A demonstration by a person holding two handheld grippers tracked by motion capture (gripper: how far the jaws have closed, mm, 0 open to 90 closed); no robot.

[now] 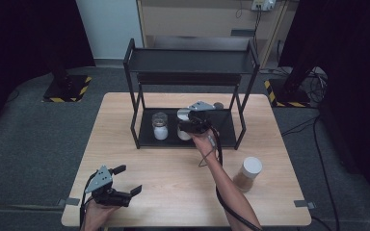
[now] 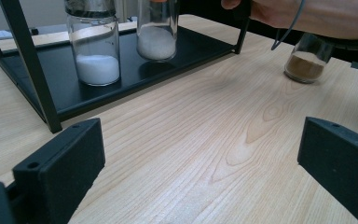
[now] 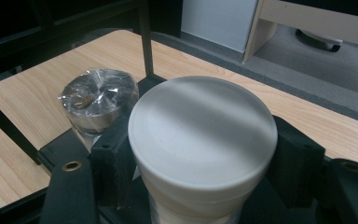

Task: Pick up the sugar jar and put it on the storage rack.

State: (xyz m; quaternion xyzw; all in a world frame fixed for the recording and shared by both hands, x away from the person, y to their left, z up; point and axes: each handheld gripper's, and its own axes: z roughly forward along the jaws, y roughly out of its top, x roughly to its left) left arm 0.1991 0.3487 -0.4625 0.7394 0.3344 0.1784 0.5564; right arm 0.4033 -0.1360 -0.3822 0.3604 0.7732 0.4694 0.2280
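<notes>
Two jars belong on the rack's lower shelf (image 1: 221, 130): the right claw (image 1: 191, 126) clamps the white-lidded jar (image 3: 203, 140) there, beside the foil-topped jar (image 1: 160, 126), probably to line them up. The left claw (image 1: 125, 180) waits wide open over the counter (image 1: 173, 192).

Rack (image 1: 137, 96) stands at the far middle of the tabletop (image 1: 173, 178). On its lower shelf: foil-topped jar (image 1: 160, 126) at left, capped jar (image 1: 184, 126) just beside it to the right, between the jaws of the right hand-held gripper (image 1: 189, 126). Third jar (image 1: 247, 174) stands on the tabletop, right of and nearer than the rack. Left hand-held gripper (image 1: 127, 179) sits near-left of the rack.
</notes>
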